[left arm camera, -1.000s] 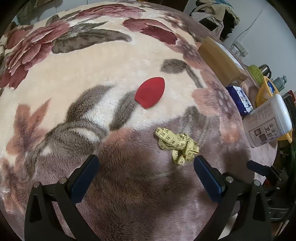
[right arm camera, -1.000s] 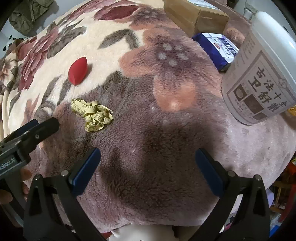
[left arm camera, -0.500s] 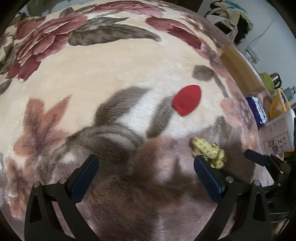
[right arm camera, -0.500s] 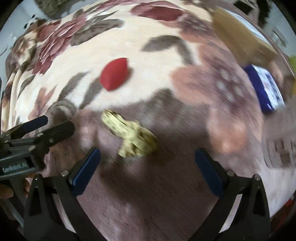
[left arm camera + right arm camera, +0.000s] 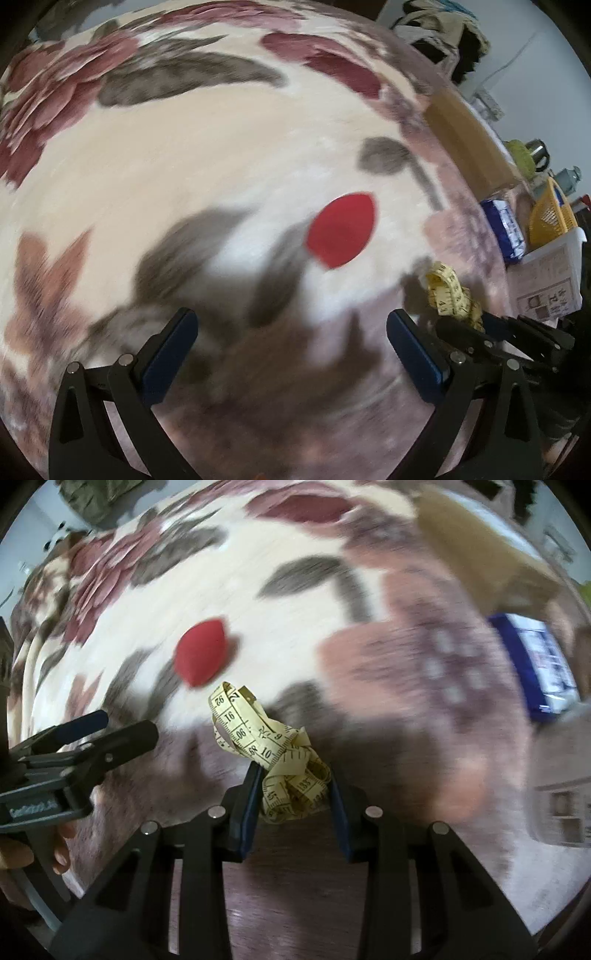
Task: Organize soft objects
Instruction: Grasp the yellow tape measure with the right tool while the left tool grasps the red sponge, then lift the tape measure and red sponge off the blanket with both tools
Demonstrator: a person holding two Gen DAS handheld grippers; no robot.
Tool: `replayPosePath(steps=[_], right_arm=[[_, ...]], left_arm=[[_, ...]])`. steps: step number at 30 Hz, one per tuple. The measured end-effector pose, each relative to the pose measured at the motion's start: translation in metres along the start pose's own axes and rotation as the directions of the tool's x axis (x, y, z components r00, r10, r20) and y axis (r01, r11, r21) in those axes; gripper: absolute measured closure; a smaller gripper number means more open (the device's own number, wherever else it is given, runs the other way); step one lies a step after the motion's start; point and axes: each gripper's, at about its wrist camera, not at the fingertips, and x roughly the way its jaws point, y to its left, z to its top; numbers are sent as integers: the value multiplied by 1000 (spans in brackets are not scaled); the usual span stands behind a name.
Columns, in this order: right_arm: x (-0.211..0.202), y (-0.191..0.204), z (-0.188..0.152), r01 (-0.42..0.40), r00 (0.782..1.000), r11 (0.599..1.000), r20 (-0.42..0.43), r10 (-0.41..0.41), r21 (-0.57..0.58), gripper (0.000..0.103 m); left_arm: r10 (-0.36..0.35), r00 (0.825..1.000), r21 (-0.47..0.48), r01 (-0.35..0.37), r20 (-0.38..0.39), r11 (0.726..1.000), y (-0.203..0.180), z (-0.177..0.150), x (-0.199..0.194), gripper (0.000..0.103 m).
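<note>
The right gripper (image 5: pixel 293 794) has moved over the tape (image 5: pixel 273 753) and its fingers have just been closing; they now pinch the bundle's near end. The left gripper (image 5: pixel 291 354) has slid toward the red pouch (image 5: pixel 341 230), fingers wide open. The pouch lies just beyond the tape on the blanket (image 5: pixel 184 166). Loose loops could slip free or snag when lifted.

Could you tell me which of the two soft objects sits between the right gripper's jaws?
The yellow tape measure; the red pouch lies free on the blanket beyond it.
</note>
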Motion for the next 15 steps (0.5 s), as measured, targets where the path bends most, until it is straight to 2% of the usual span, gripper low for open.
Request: replayPosePath(steps=[3, 5, 10, 11, 12, 13, 15], right_arm=[[-3, -12, -1, 35, 999, 999, -6, -34, 32, 68], [1, -16, -1, 29, 999, 998, -15, -28, 47, 66], [3, -22, -4, 14, 1000, 997, -22, -13, 72, 65], [4, -23, -5, 13, 1000, 997, -23, -12, 76, 65], [4, -24, -5, 11, 1000, 997, -24, -10, 79, 65], [4, -25, -5, 10, 1000, 997, -25, -8, 80, 65], [3, -28, -6, 8, 1000, 997, -26, -6, 83, 65]], left_arm=[[-17, 1000, 37, 16, 23, 999, -18, 15, 8, 1], [-15, 1000, 70, 13, 27, 997, -30, 26, 18, 2], [19, 999, 109, -22, 26, 994, -40, 45, 39, 19], [17, 1000, 111, -19, 19, 994, -39, 47, 41, 31], [21, 1000, 113, -22, 9, 993, -39, 48, 44, 62], [38, 999, 117, -37, -3, 992, -38, 48, 46, 61], [25, 1000, 114, -25, 1, 993, -37, 45, 42, 61]])
